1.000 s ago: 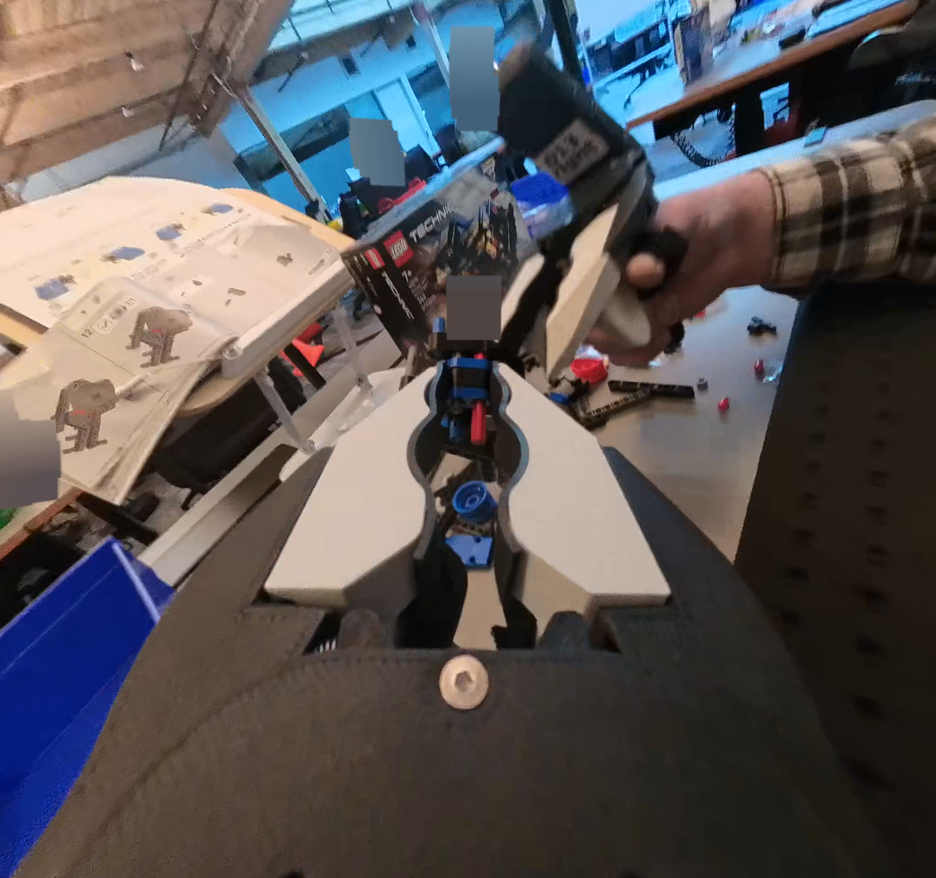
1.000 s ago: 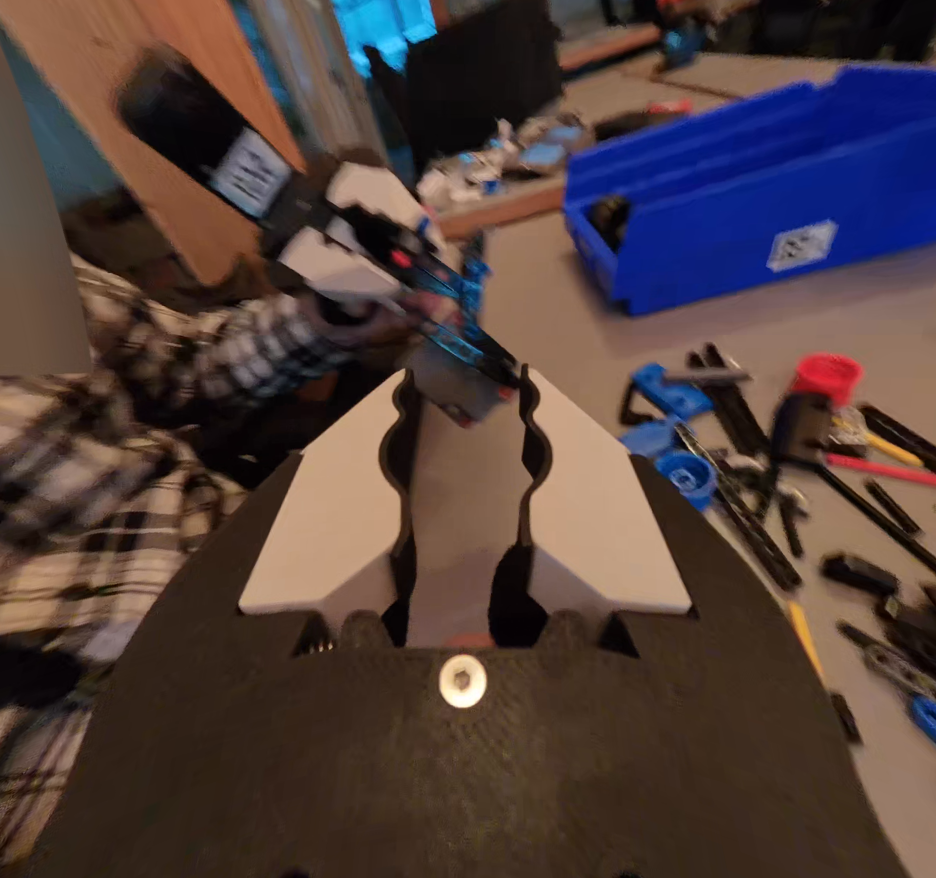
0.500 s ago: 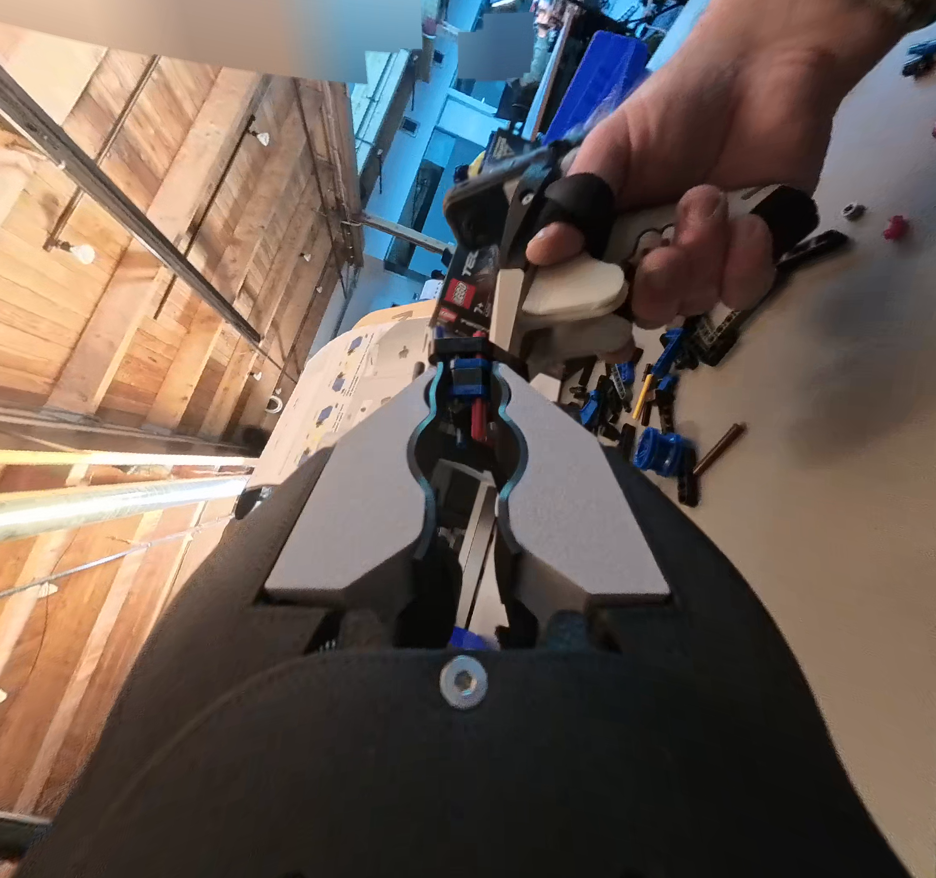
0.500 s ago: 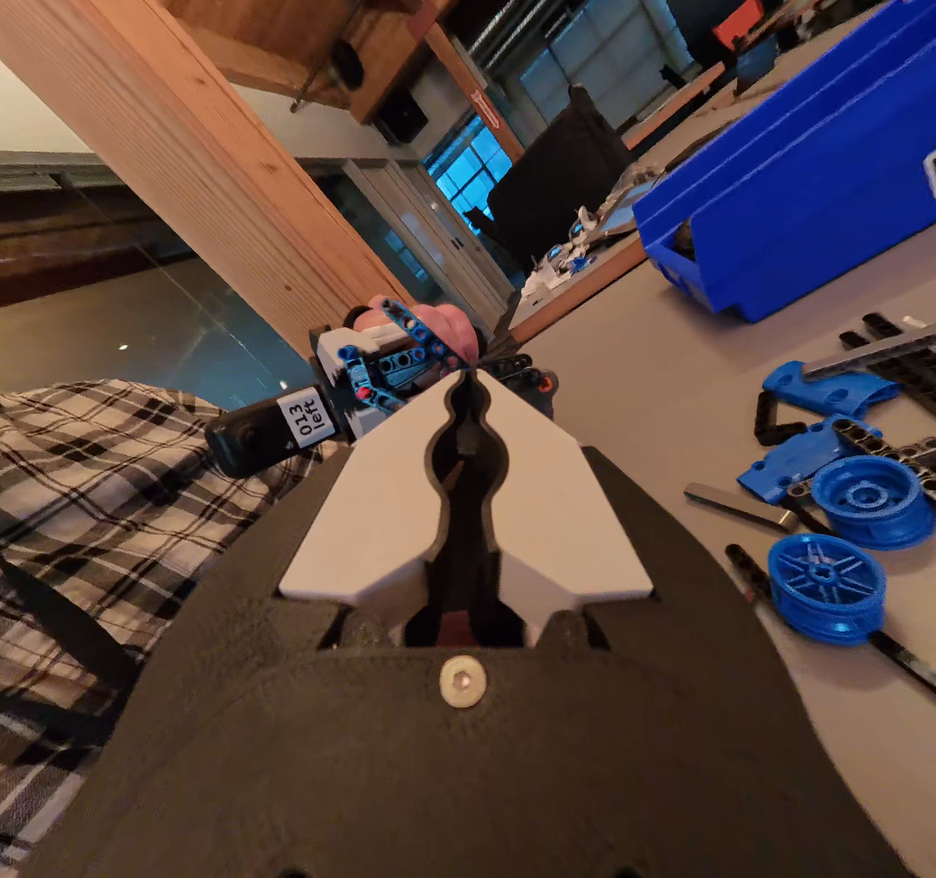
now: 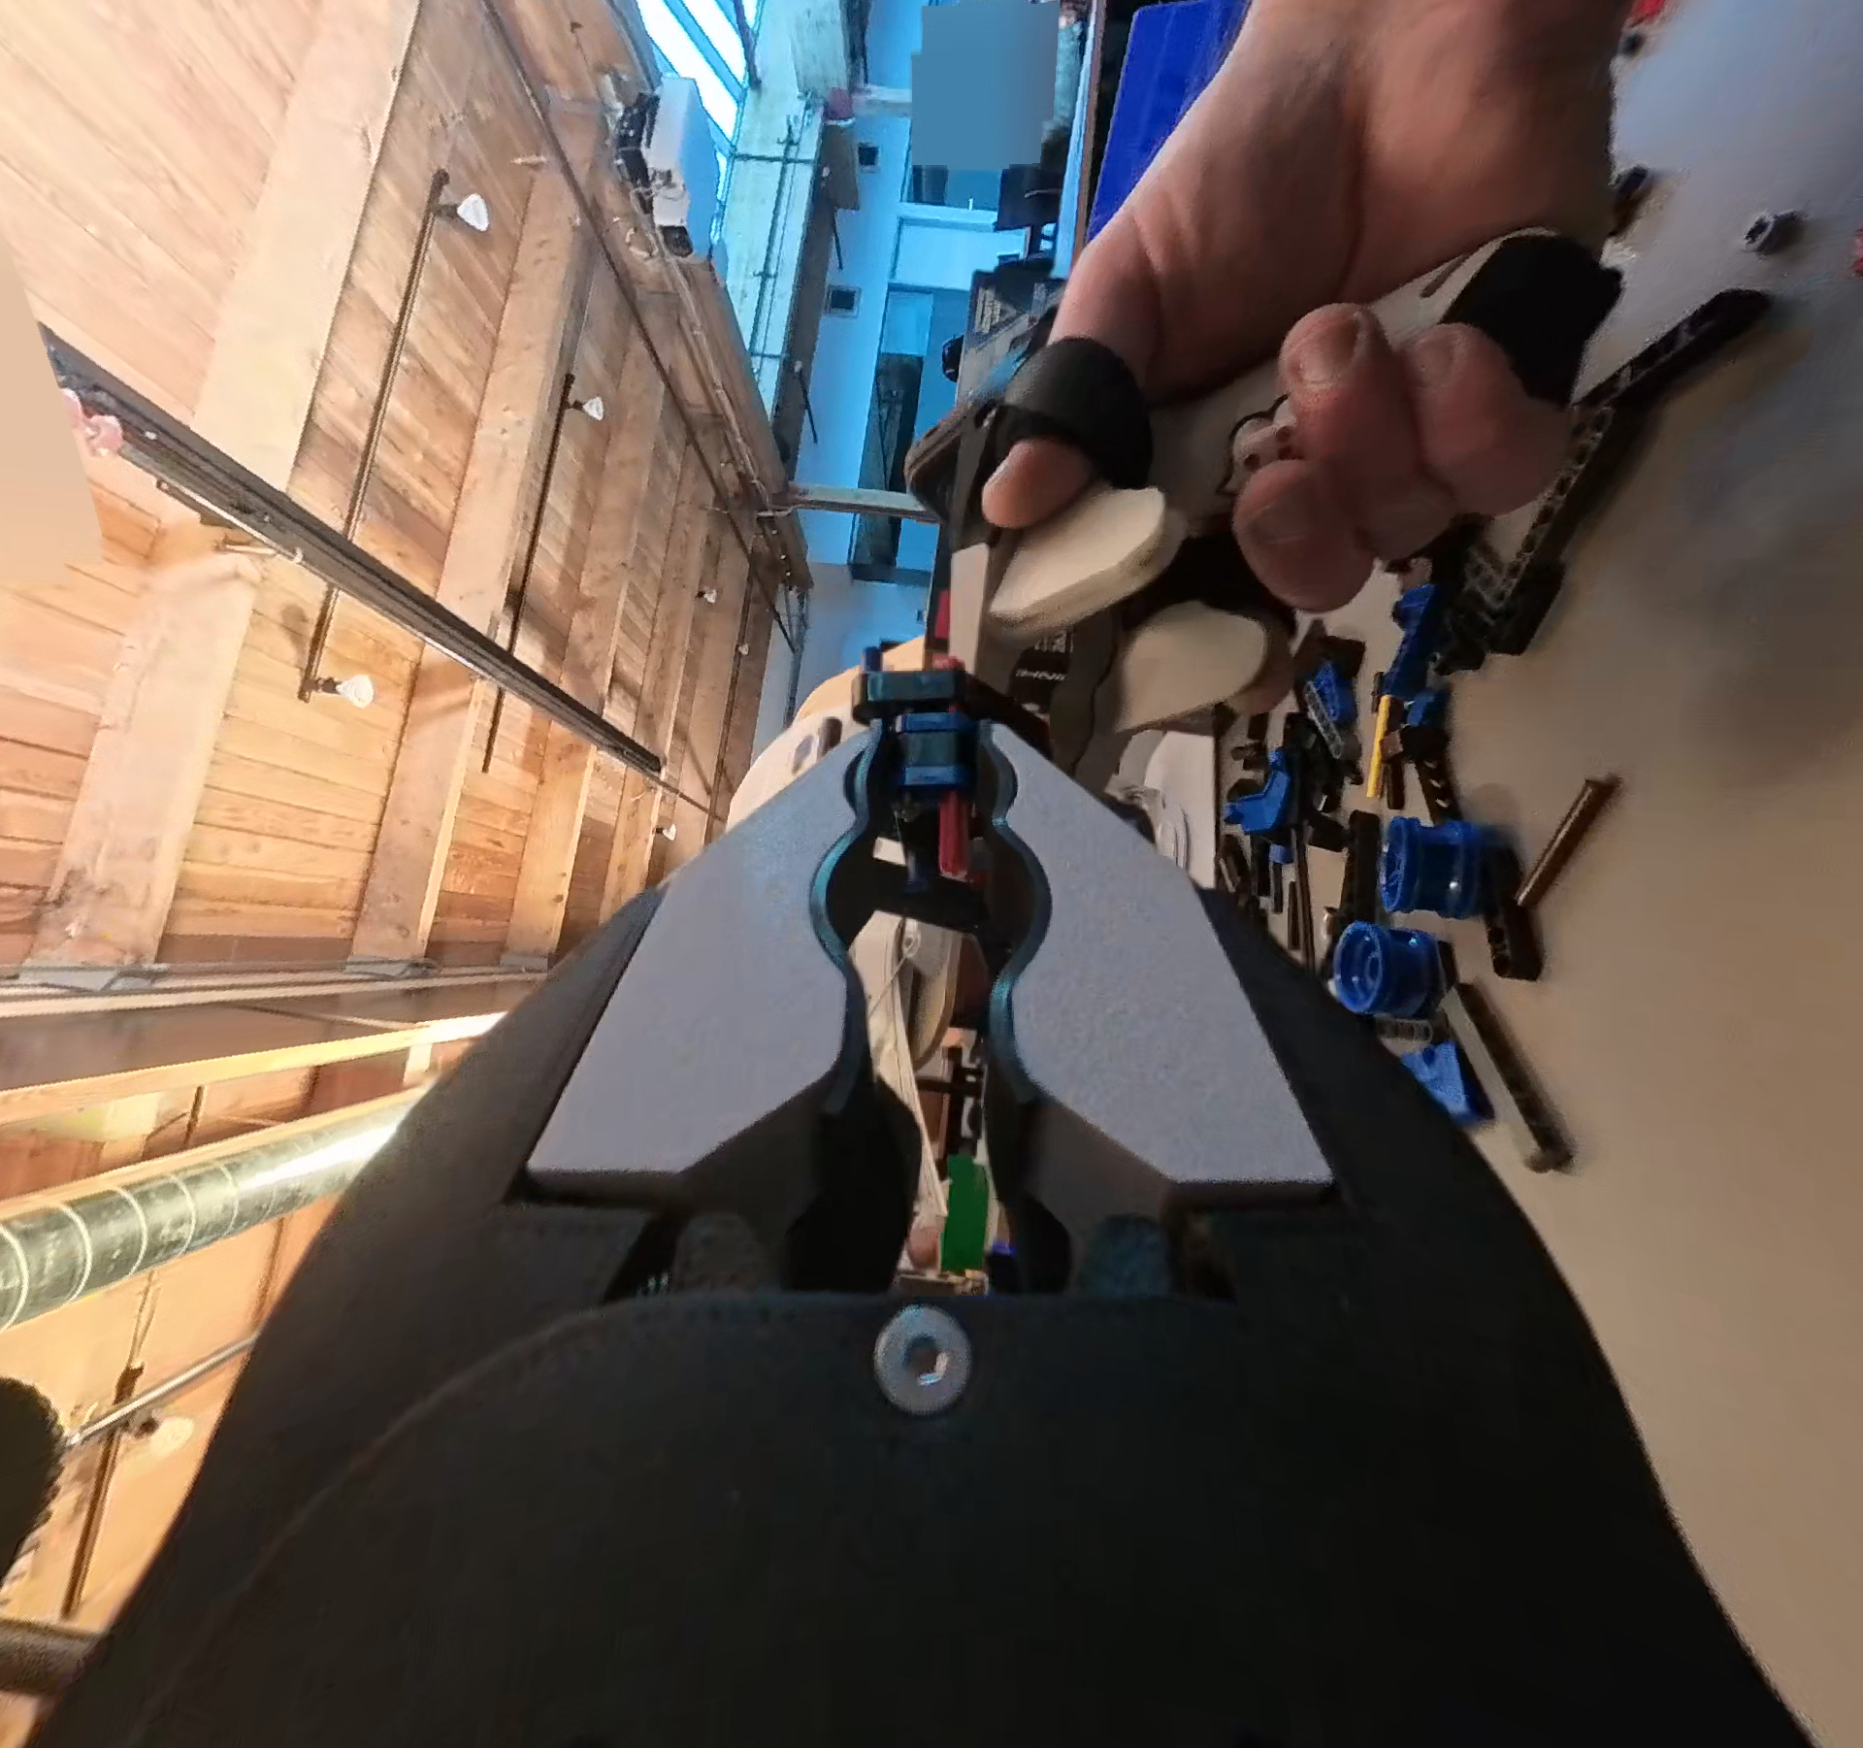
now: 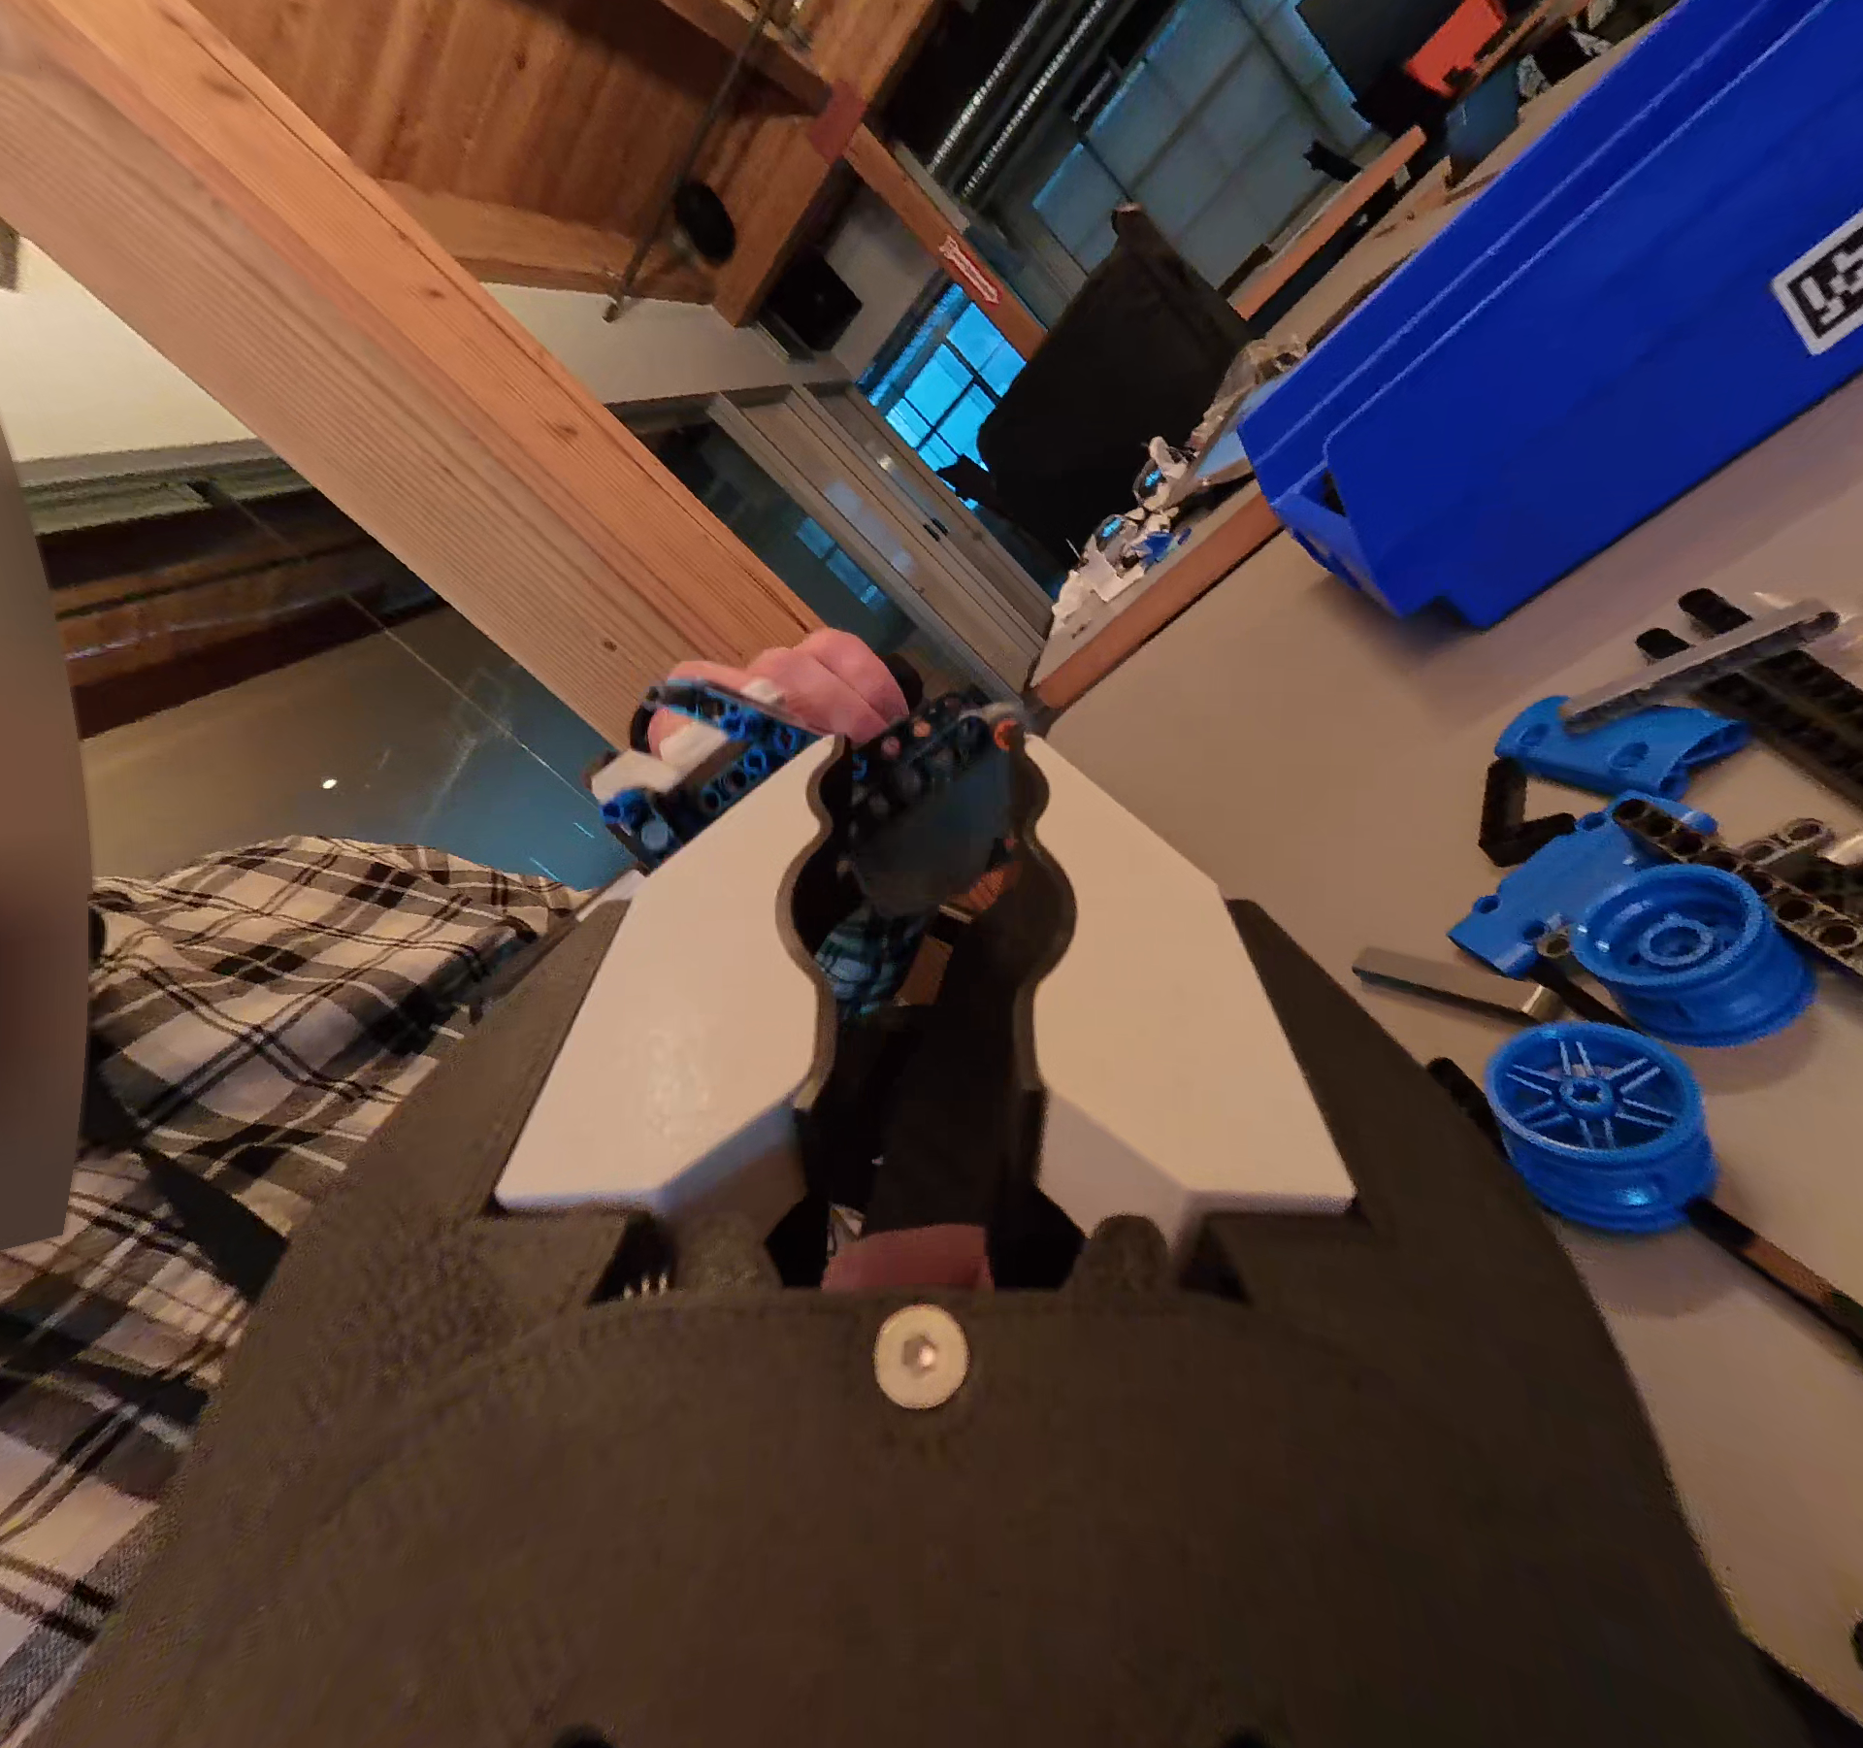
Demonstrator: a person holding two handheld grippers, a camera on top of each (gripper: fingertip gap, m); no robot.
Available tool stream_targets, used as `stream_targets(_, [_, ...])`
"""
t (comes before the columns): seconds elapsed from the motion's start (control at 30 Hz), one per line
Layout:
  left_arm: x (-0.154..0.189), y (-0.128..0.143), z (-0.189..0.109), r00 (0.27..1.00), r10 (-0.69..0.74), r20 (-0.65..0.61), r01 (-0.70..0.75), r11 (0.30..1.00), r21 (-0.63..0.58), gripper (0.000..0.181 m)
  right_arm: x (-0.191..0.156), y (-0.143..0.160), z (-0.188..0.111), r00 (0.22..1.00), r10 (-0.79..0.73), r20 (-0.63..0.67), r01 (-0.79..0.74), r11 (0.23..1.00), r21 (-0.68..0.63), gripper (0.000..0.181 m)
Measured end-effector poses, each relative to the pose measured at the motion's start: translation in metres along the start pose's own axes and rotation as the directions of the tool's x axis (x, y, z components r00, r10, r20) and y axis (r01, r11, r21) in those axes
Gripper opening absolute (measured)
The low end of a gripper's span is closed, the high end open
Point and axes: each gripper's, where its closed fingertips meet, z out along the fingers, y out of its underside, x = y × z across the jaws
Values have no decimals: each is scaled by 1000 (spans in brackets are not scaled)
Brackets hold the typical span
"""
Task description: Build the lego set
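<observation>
blue bin (image 6: 1573,369) cropped, far pieces (image 5: 1300,772) blurred

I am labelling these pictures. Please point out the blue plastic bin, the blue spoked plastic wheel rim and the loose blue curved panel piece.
blue plastic bin (image 6: 1573,409): right wrist view, side wall.
blue spoked plastic wheel rim (image 6: 1593,1100): right wrist view, hub.
blue curved panel piece (image 6: 1603,745): right wrist view, top face.

Your left wrist camera is rolled hard sideways, so the bench (image 5: 1714,792) stands along its right edge. Your right wrist camera tilts the other way, close above the same bench (image 6: 1311,792). They face each other; both catch the blue wheel hubs (image 5: 1391,969) (image 6: 1603,1125).
</observation>
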Motion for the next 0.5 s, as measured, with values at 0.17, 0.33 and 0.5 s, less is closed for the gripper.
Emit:
stream_targets(0.17, [12,-12,6,999,16,-36,-15,999,37,13,0,9,4,999,-31,-16,30,998,-56,24])
stream_targets(0.33, [20,-6,14,995,-52,-82,54,998,15,18,0,-11,-6,989,-132,-70,134,991,19,14])
stream_targets(0.5, [29,3,18,968,-212,-130,213,977,-9,23,4,-29,-21,954,-243,-176,257,965,59,7])
